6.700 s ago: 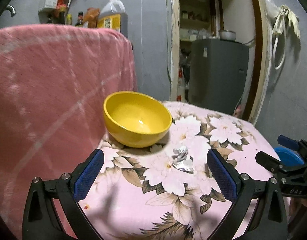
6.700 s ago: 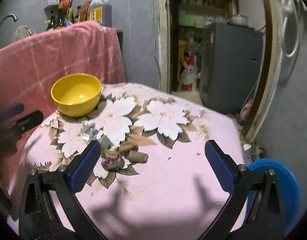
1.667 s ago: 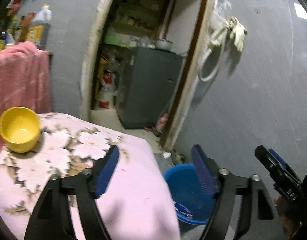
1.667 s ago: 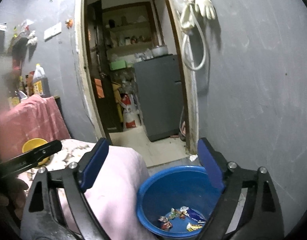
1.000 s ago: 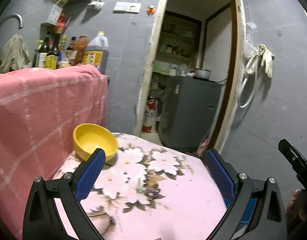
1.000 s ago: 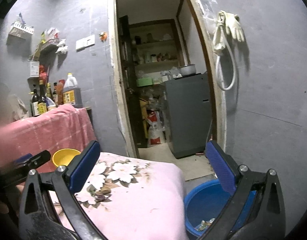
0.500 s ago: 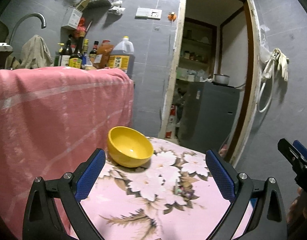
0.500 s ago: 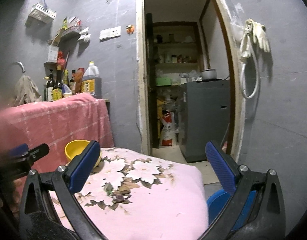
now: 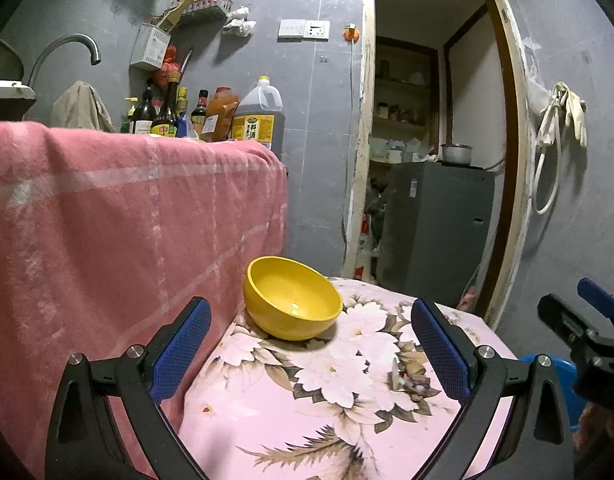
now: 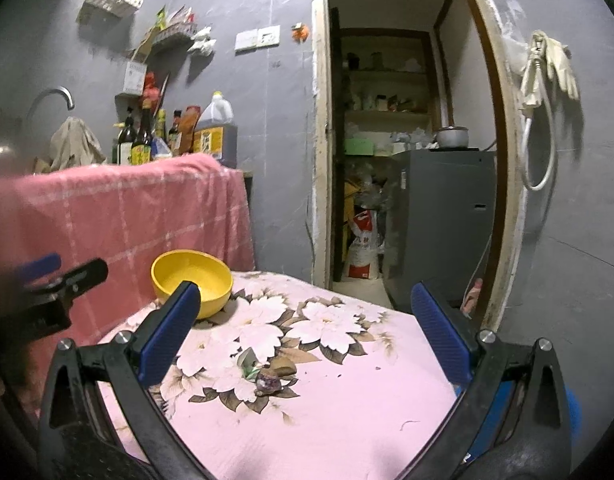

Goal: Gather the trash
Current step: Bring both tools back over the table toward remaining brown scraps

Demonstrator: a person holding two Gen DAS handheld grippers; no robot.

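Observation:
Small crumpled wrappers (image 10: 263, 372) lie in a cluster in the middle of the pink floral table (image 10: 347, 412); they also show in the left wrist view (image 9: 407, 378) near my right finger. A yellow bowl (image 9: 293, 298) stands at the table's back left, also in the right wrist view (image 10: 193, 280). The blue trash basin (image 9: 555, 372) peeks out on the floor to the right, mostly hidden. My left gripper (image 9: 307, 356) and right gripper (image 10: 303, 332) are both open and empty, held above the table's near side.
A pink cloth (image 9: 119, 232) drapes a counter at the left with bottles (image 9: 167, 112) and an oil jug (image 9: 259, 116) on it. A doorway with a grey fridge (image 10: 439, 216) is behind. Gloves and a hose (image 10: 547, 68) hang on the right wall.
Both grippers have swung from over the blue basin back left to face the table and bowl. Both stay open and empty.

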